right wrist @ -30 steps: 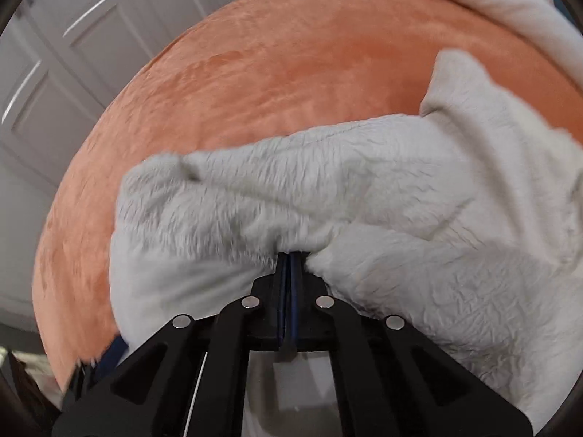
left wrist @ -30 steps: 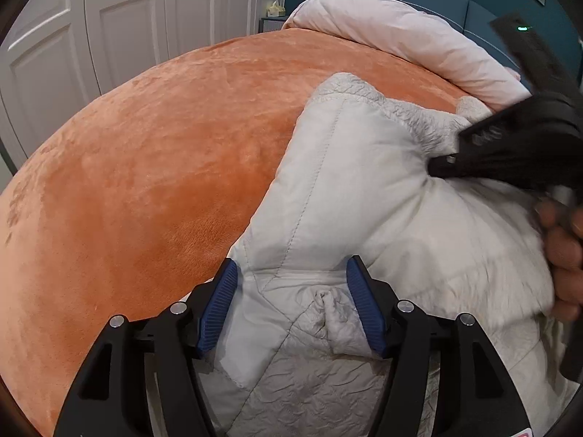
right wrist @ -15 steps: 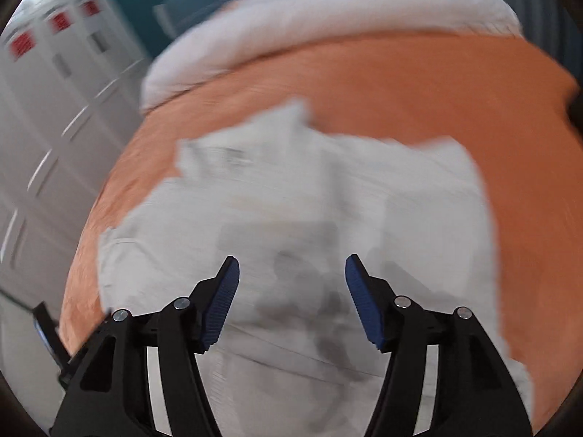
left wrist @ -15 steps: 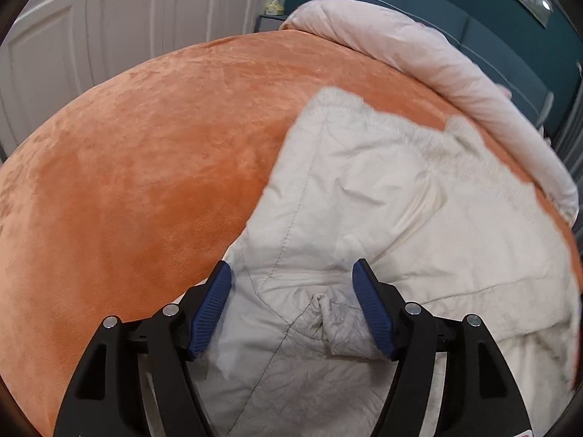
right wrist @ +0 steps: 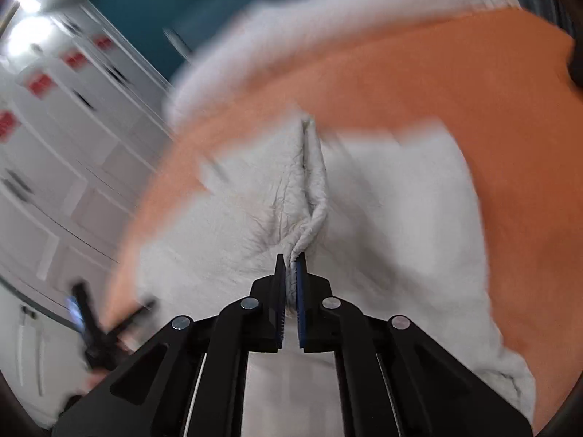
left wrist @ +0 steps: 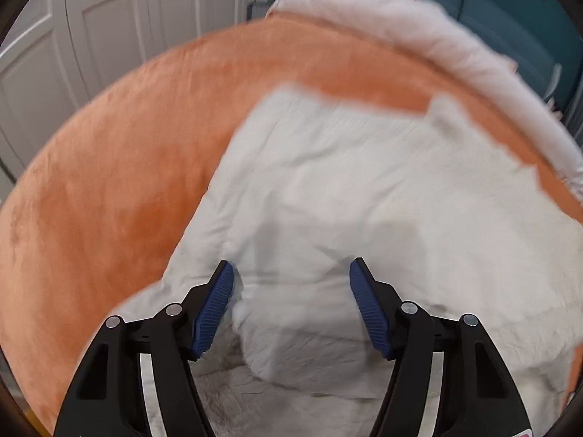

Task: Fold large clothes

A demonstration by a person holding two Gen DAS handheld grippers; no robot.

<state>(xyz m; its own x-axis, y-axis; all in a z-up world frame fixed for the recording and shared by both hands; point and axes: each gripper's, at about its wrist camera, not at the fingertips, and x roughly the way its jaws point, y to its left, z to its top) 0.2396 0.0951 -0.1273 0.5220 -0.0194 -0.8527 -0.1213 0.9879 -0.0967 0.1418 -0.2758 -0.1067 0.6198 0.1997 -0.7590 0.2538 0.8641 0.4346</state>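
A large off-white quilted garment lies spread on an orange bedspread. My left gripper is open, its blue pads on either side of a bunched part of the fabric without pinching it. In the right wrist view the garment lies on the orange bedspread, and my right gripper is shut on a raised ridge of its fabric. The view is blurred by motion.
A pale rolled duvet lies along the far side of the bed, also in the right wrist view. White cupboard doors stand to the left; a teal wall is behind. The other gripper shows blurred at lower left.
My right gripper let go of the garment a second ago, opened, and has now closed on a ridge of fabric. My left gripper stayed open and drew back a little.
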